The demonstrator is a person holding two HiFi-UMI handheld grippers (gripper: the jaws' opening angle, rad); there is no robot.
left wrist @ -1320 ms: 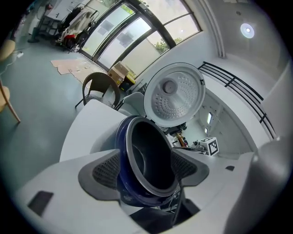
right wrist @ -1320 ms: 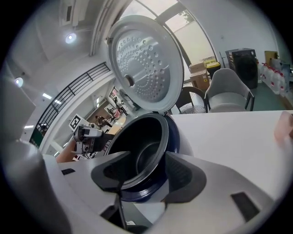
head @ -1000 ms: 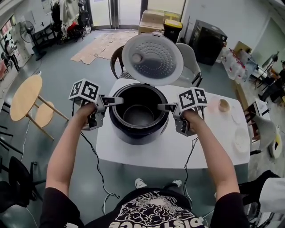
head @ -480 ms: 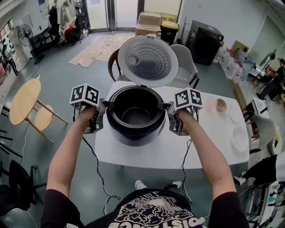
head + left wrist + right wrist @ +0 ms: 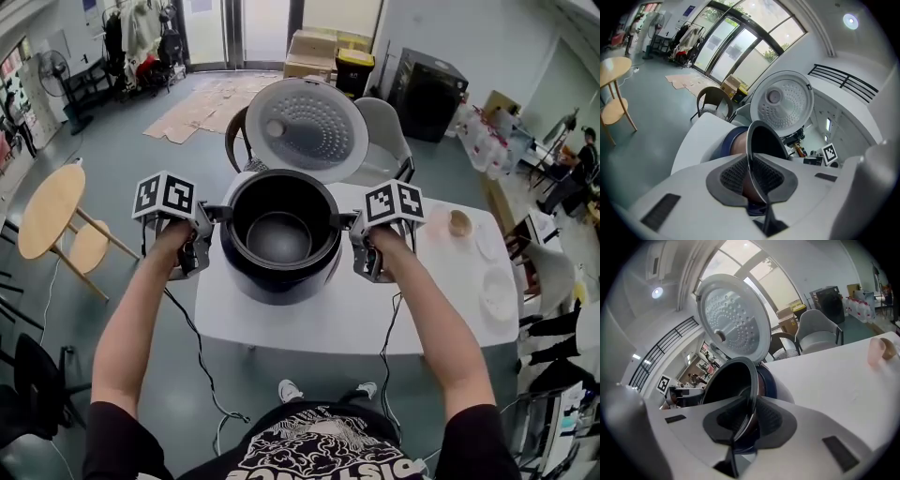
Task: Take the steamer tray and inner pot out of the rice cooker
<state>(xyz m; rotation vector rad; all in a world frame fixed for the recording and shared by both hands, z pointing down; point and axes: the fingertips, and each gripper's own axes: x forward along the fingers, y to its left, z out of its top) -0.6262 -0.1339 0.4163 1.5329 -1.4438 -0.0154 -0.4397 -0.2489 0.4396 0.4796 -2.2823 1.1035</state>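
The black inner pot (image 5: 279, 239) sits partly raised in the dark blue rice cooker (image 5: 281, 283), whose lid (image 5: 307, 129) stands open behind it. My left gripper (image 5: 217, 214) pinches the pot's left rim and my right gripper (image 5: 343, 222) pinches the right rim; both sets of jaws are still closing on it. In the left gripper view the thin rim (image 5: 751, 154) runs between the ribbed pads of the left gripper (image 5: 752, 180). The right gripper view shows the same: the rim (image 5: 751, 390) is clamped in the right gripper (image 5: 747, 420). The pot is empty inside. No steamer tray shows in or on it.
The cooker stands on a white table (image 5: 422, 309), with a small pink cup (image 5: 457, 223) and white plates (image 5: 495, 281) at its right end. A chair (image 5: 384, 127) stands behind the table and a round wooden table (image 5: 42, 211) on the floor at left. Cables hang from both grippers.
Both grippers went from open jaws over the rim to closed on it. The pot now stands a little higher in the cooker, and my left hand has risen slightly.
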